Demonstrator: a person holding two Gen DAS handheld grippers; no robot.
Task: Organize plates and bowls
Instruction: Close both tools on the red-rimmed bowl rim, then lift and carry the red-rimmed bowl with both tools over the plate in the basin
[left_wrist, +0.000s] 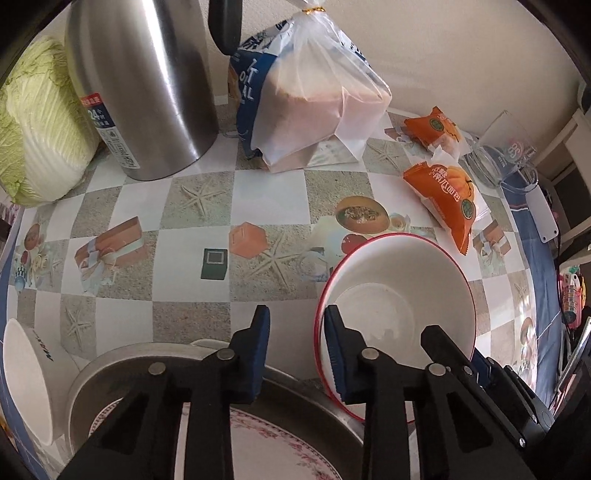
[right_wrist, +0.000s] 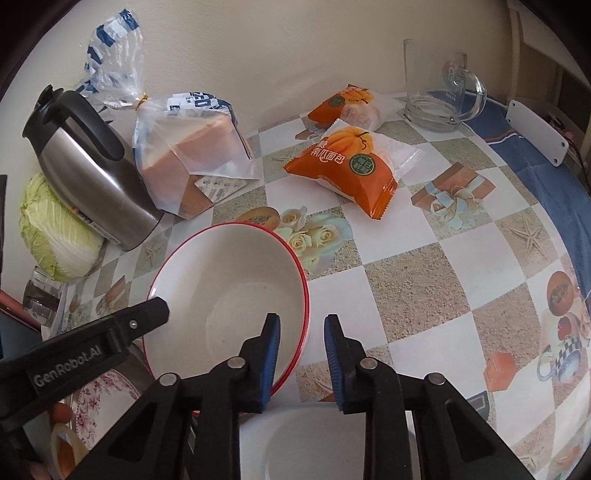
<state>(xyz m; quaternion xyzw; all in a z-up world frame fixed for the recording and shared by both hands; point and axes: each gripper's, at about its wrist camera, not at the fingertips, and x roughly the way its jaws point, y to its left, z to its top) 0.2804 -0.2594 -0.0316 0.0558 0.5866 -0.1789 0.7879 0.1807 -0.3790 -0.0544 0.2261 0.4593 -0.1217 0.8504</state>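
A white bowl with a red rim (left_wrist: 391, 295) sits tilted on the checked tablecloth, its near side over the edge of a metal basin (left_wrist: 107, 365). In the basin lies a floral plate (left_wrist: 280, 446). My left gripper (left_wrist: 296, 314) straddles the bowl's left rim, one pad inside and one outside, with tablecloth showing in the gap. My right gripper (right_wrist: 302, 319) straddles the opposite rim of the bowl (right_wrist: 221, 280) the same way, the outer pad clear of the rim. A white cup with lettering (left_wrist: 26, 376) stands left of the basin. Another white dish (right_wrist: 306, 443) lies under the right gripper.
At the back stand a steel flask (left_wrist: 147, 92), a bagged loaf (left_wrist: 314, 96) and a cabbage (left_wrist: 40, 129). Two orange snack packs (right_wrist: 343, 173) and a glass mug (right_wrist: 439, 96) lie to the right. The table edge with blue cloth (right_wrist: 535, 177) runs along the right.
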